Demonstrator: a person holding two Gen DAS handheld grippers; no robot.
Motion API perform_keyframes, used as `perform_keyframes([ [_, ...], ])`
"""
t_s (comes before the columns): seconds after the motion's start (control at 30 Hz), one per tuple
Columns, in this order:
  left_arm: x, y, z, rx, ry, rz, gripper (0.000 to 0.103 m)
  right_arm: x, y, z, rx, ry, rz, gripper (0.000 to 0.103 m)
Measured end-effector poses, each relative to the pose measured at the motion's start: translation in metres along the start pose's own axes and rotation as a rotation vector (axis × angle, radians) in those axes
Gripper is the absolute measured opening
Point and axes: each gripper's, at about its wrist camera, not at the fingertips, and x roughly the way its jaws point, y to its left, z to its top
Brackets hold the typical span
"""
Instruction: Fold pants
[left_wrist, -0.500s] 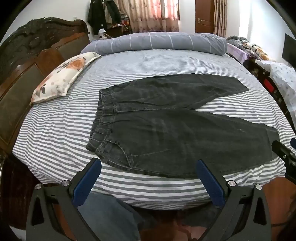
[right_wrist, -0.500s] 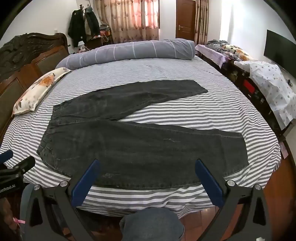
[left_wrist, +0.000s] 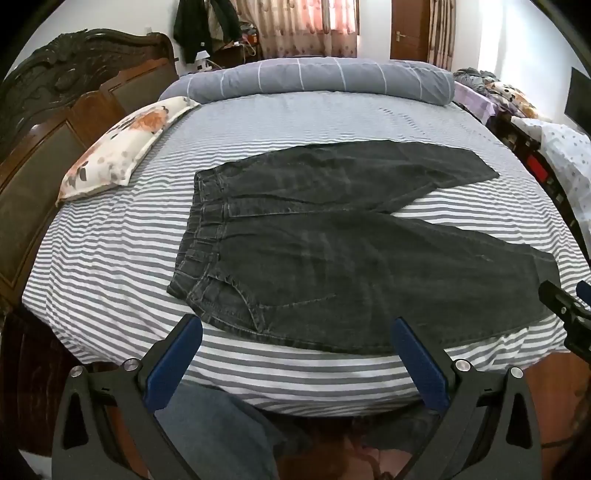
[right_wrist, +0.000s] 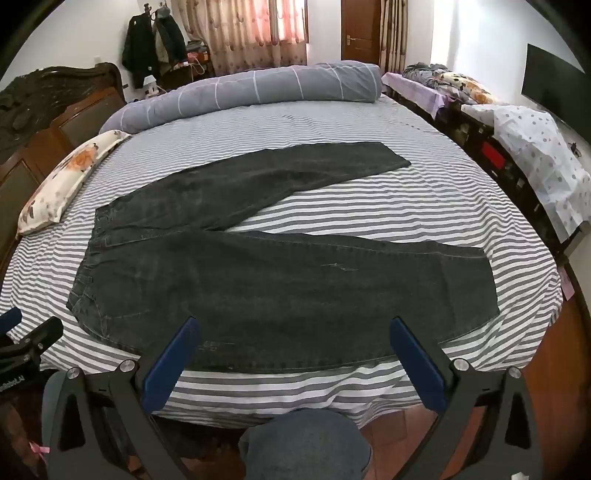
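Dark grey denim pants lie flat, legs splayed, across the grey-and-white striped bed; left gripper and right gripper hover released, short of the bed's near edge

Dark grey denim pants, flat and unfolded on striped bed, legs splayed, waistband left.

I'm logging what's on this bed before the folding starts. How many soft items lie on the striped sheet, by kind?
Black pants: 1
Floral pillow: 1
Rolled grey duvet: 1
Total: 3
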Motion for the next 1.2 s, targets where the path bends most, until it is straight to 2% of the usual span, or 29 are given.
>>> perform_keyframes([
  [0.1, 0.002, 0.000, 0.000, 0.001, 0.002, 0.003, 0.102, 0.003, -0.002, 0.000, 0.003, 0.005, -0.003, 0.102],
  [0.2, 0.003, 0.000, 0.001, 0.002, 0.005, 0.005, 0.102, 0.005, 0.001, 0.002, -0.024, -0.005, -0.047, 0.102],
  [0.57, 0.013, -0.002, 0.005, 0.013, 0.012, 0.006, 0.102, 0.011, 0.012, 0.015, -0.075, -0.024, -0.051, 0.102],
  [0.87, 0.016, -0.004, 0.017, 0.021, -0.004, 0.018, 0.102, 0.015, 0.022, 0.030, -0.065, -0.066, 0.008, 0.102],
  [0.97, 0.017, -0.004, 0.022, 0.027, -0.009, 0.023, 0.102, 0.020, 0.026, 0.035, -0.068, -0.037, 0.036, 0.102],
  [1.2, 0.018, -0.003, 0.025, 0.025, -0.013, 0.025, 0.102, 0.024, 0.046, 0.038, -0.137, -0.040, 0.021, 0.102],
])
